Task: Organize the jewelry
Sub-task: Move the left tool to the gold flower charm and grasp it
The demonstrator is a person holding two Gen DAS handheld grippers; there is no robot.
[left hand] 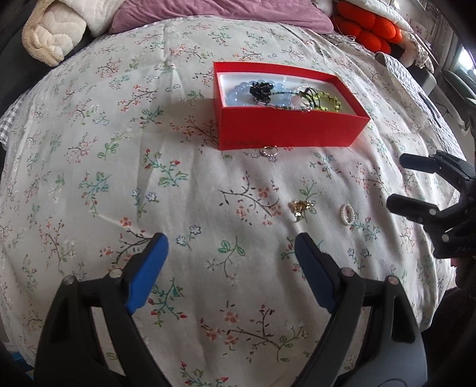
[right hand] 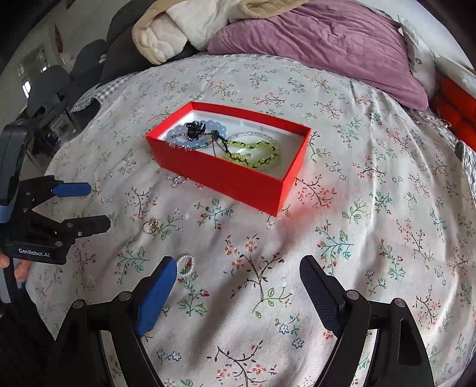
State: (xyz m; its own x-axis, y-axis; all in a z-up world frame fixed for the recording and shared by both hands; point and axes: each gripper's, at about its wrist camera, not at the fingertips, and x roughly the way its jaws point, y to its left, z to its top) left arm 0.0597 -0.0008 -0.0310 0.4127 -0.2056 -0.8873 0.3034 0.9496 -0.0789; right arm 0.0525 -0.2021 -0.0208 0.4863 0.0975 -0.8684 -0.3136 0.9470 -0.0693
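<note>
A red box (left hand: 291, 131) (right hand: 226, 175) sits on the floral bedspread and holds a blue bead bracelet (left hand: 238, 95), a black piece, a green bead string (right hand: 261, 154) and a thin chain. A silver ring (left hand: 269, 151) (right hand: 180, 180) lies against the box's front wall. Nearer lie a gold piece (left hand: 300, 207) (right hand: 150, 226) and a pearl ring (left hand: 346, 214) (right hand: 186, 266). My left gripper (left hand: 230, 241) (right hand: 98, 205) is open and empty above the cloth, just short of the gold piece. My right gripper (right hand: 238, 262) (left hand: 397, 181) is open and empty, its left blue pad beside the pearl ring.
A purple quilt (right hand: 327, 44), a beige blanket (left hand: 50, 38) and an orange cushion (left hand: 366, 26) are piled behind the box. The floral bedspread (left hand: 119, 148) slopes off at the sides. Fingers of a hand (right hand: 20, 268) show under the left gripper.
</note>
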